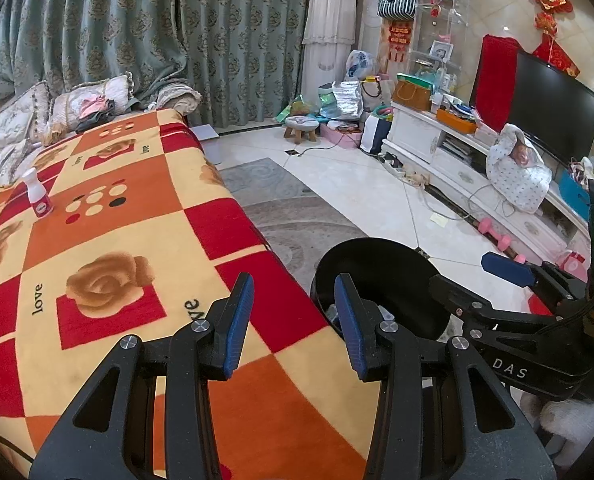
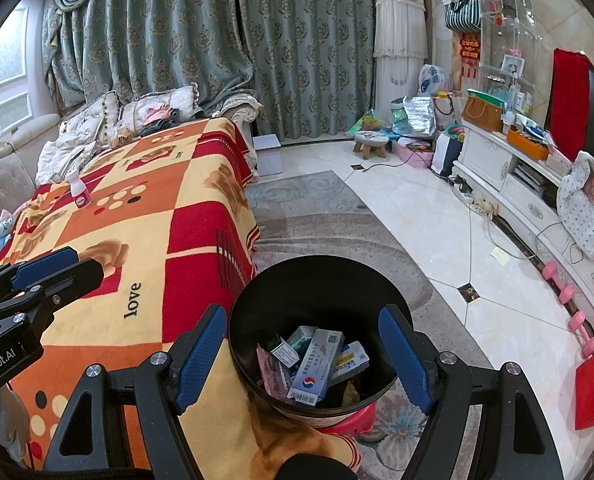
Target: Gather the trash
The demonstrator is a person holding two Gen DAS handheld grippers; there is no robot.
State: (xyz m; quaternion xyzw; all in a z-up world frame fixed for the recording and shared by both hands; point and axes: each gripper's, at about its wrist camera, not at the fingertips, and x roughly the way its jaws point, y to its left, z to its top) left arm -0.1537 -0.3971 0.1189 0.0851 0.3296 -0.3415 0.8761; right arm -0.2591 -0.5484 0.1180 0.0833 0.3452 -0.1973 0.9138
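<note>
A small white bottle with a pink label (image 1: 37, 194) (image 2: 79, 190) stands upright at the far end of the blanket-covered table. Beside the table's right edge stands a black round trash bin (image 2: 317, 292) (image 1: 381, 264) holding several cardboard boxes (image 2: 317, 364). My left gripper (image 1: 295, 320) hovers open and empty over the near right corner of the blanket, beside the bin. Above the bin my right gripper (image 2: 311, 354) stands open with nothing between its fingers. Each gripper shows at the edge of the other's view.
The red, orange and yellow blanket (image 1: 109, 264) covers the table. A sofa with cushions (image 2: 97, 120) lies behind it. A grey rug (image 2: 317, 216) and tiled floor spread to the right, with a white TV cabinet (image 2: 529, 184), pink dumbbells (image 2: 569, 304), a small stool (image 2: 371, 140) and bags.
</note>
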